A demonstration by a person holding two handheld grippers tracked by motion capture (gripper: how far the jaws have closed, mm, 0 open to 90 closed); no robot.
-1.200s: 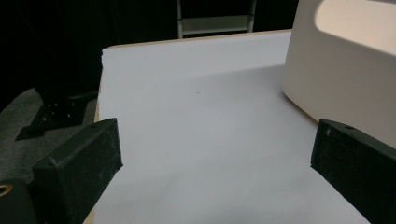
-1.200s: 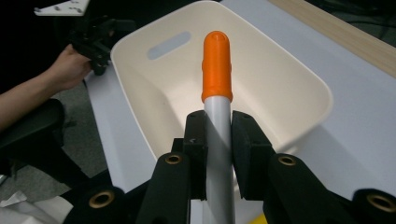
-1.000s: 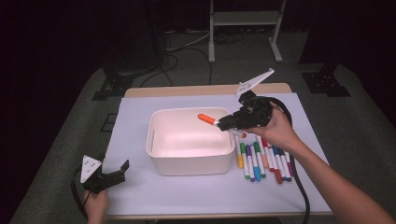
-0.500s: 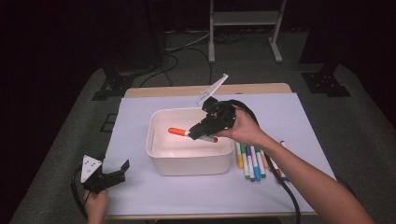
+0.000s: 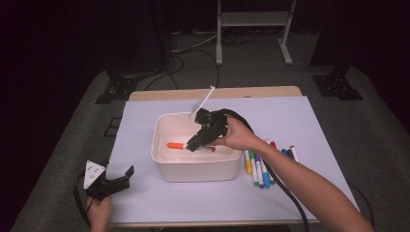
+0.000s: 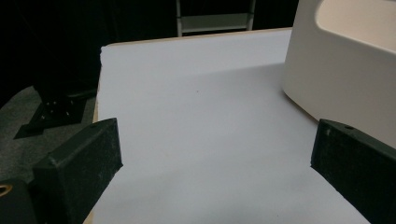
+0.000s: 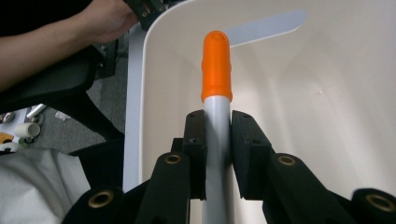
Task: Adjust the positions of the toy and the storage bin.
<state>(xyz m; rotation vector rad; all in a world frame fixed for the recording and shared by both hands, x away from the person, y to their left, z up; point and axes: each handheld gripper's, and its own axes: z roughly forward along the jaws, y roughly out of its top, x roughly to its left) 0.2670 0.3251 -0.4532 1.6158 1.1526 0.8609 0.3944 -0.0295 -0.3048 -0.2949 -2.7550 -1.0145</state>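
Note:
My right gripper (image 5: 192, 144) (image 7: 217, 135) is shut on an orange-capped marker (image 5: 175, 145), its pads pressing the grey barrel just behind the cap (image 7: 216, 65). It holds the marker low inside a white tub (image 5: 196, 169), cap pointing toward the tub's left wall (image 7: 154, 70). My left gripper (image 5: 118, 180) (image 6: 215, 144) rests at the table's front left corner, jaws wide open with nothing between them. In the left gripper view the tub's outer wall (image 6: 336, 74) stands to the right.
Several coloured markers (image 5: 258, 166) lie in a row on the white sheet (image 5: 300, 125) just right of the tub. The right gripper's black cable (image 5: 285, 193) trails along the forearm. Dark floor and stand feet (image 5: 333, 87) surround the table.
The right gripper has carried the orange-capped marker leftward and down, from above the tub's right rim to inside the tub. The left gripper has not moved.

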